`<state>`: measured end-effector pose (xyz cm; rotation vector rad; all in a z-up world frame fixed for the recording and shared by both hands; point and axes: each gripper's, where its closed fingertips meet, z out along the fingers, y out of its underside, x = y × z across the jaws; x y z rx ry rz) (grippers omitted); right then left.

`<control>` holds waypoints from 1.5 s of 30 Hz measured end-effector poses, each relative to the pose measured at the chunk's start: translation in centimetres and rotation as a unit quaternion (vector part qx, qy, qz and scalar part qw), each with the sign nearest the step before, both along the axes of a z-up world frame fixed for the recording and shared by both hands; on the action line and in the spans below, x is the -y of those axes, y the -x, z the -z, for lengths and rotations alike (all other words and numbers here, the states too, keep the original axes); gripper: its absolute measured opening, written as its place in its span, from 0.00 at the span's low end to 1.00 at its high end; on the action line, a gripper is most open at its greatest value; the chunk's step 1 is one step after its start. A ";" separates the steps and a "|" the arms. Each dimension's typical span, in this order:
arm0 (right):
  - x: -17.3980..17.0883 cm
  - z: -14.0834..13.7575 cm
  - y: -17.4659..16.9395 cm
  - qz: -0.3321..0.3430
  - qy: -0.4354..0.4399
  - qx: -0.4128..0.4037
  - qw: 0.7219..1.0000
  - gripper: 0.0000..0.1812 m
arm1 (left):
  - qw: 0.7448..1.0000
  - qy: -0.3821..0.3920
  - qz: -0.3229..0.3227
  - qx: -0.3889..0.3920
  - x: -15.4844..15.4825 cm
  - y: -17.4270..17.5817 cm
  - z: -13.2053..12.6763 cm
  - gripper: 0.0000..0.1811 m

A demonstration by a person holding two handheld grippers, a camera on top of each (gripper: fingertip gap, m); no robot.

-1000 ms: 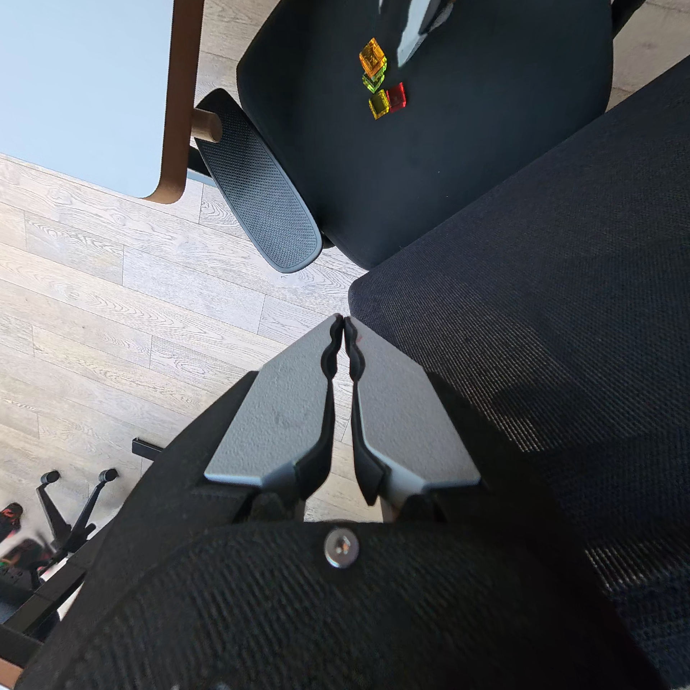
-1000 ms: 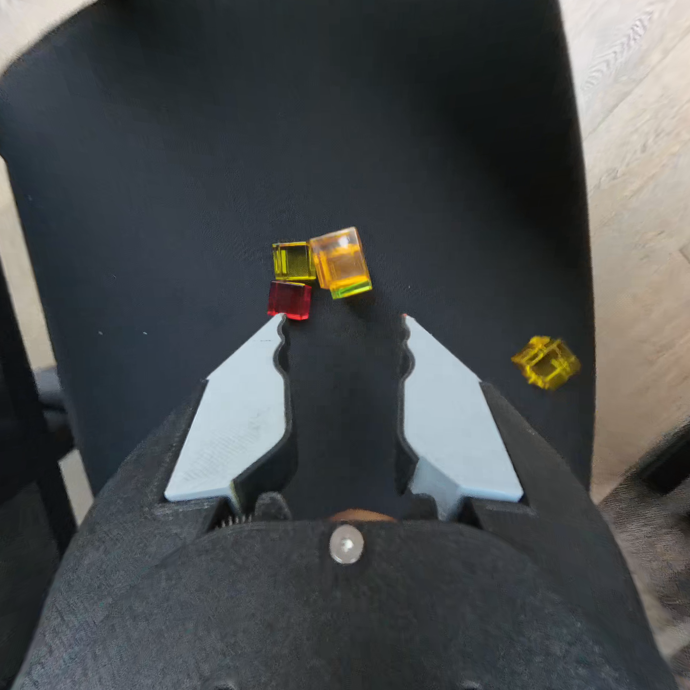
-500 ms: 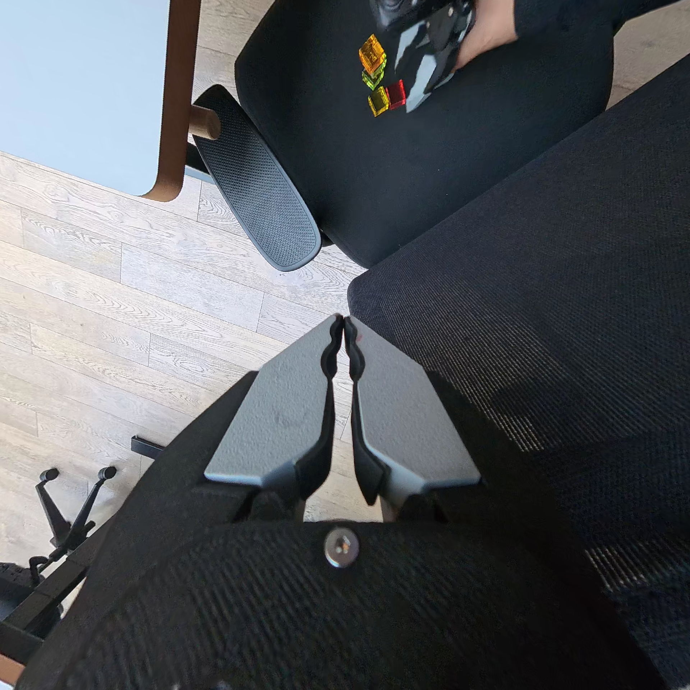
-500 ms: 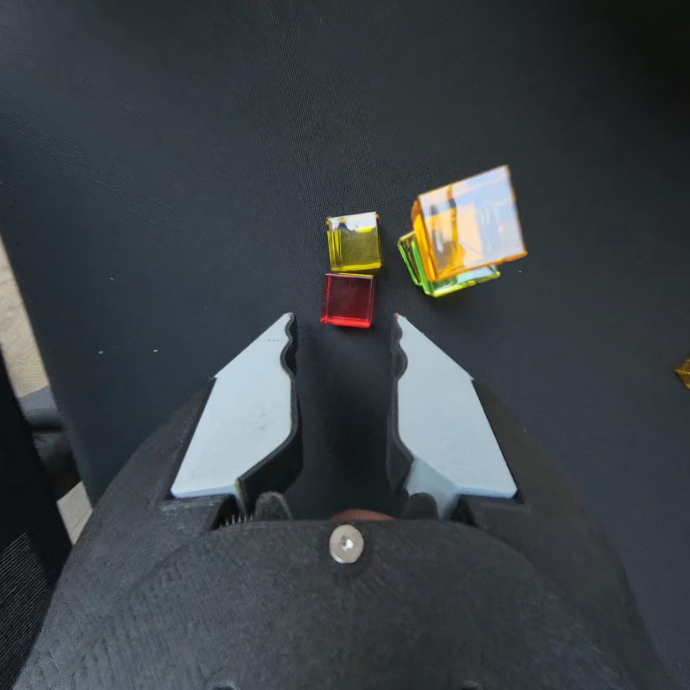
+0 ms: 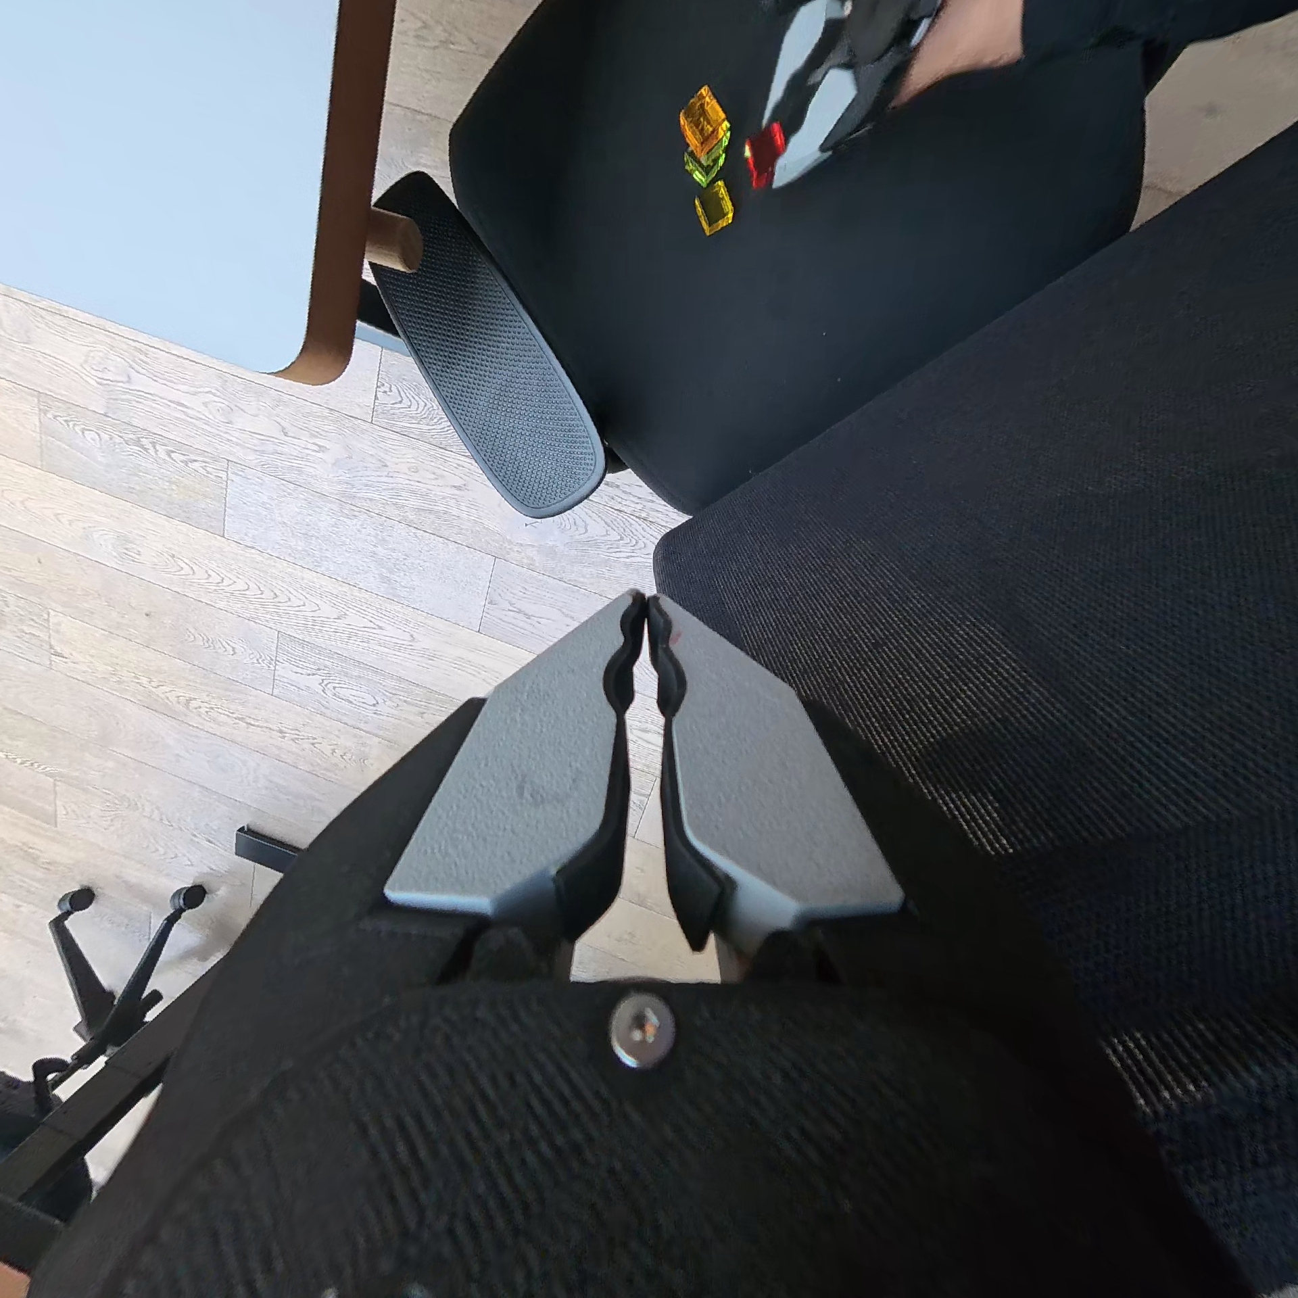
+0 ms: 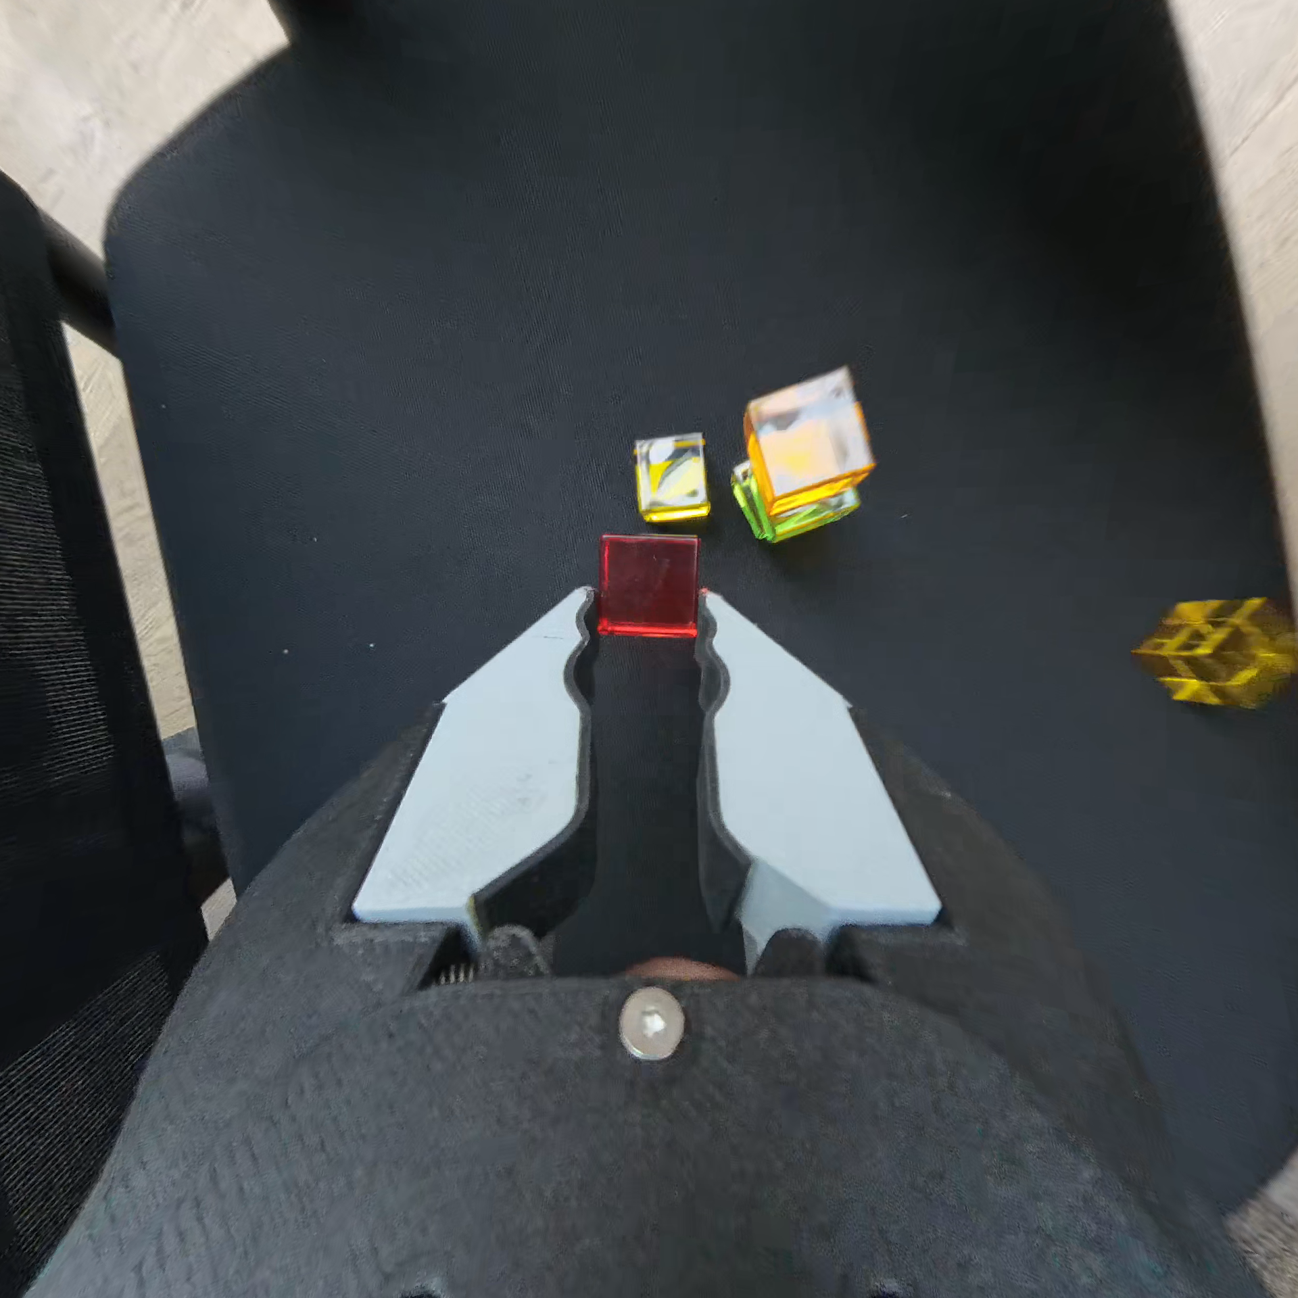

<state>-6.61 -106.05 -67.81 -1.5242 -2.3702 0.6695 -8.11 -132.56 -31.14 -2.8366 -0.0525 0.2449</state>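
Observation:
My right gripper [image 6: 646,597] is shut on a clear red cube [image 6: 647,586], pinched between its fingertips over a black chair seat [image 6: 421,351]. Just beyond lie a yellow cube [image 6: 671,477] and an orange cube [image 6: 808,435] stacked askew on a green cube [image 6: 794,516]. Another yellow cube [image 6: 1222,660] lies far right, blurred. My left gripper [image 5: 645,605] is shut and empty, at the corner of a nearer black mesh seat [image 5: 983,632], above the floor. The left wrist view shows the red cube [image 5: 764,151] apart from the yellow cube [image 5: 715,207].
A light blue table with a wooden edge [image 5: 337,211] stands at upper left beside the far chair's armrest [image 5: 492,386]. A person's hand [image 5: 962,49] holds the right gripper. Chair castors and a black frame [image 5: 105,983] stand on the wood floor at lower left. The gap from one gripper's tips to the other's is roughly 45 cm.
My right gripper has closed on the red cube and drawn it back from the yellow cube; the seat looks farther away. My left gripper has stayed still and shut.

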 end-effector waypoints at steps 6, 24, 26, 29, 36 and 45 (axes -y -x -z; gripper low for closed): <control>-1.5 -4.5 2.8 0.012 -0.035 -0.052 0.998 0.14 | 1.000 0.003 0.001 0.002 0.0 -0.1 0.1 0.00; -2.3 -2.4 4.4 -0.020 -0.055 -0.014 0.998 0.28 | 1.000 0.001 -0.003 0.004 0.0 0.0 0.1 0.00; -2.7 -2.2 3.7 -0.006 -0.044 -0.009 0.999 0.32 | 1.000 0.001 -0.003 0.005 0.0 0.0 0.1 0.00; -3.4 -1.4 2.2 0.032 -0.014 0.007 0.999 0.31 | 1.000 -0.001 -0.004 0.005 0.0 0.0 0.0 0.00; -1.2 1.1 -1.0 0.045 0.043 0.053 0.997 0.10 | 1.000 -0.003 -0.003 0.008 -0.1 -0.1 0.0 0.00; -2.7 4.1 1.8 0.078 0.031 0.072 0.994 0.02 | 1.000 -0.004 -0.003 0.008 -0.1 -0.1 0.1 0.00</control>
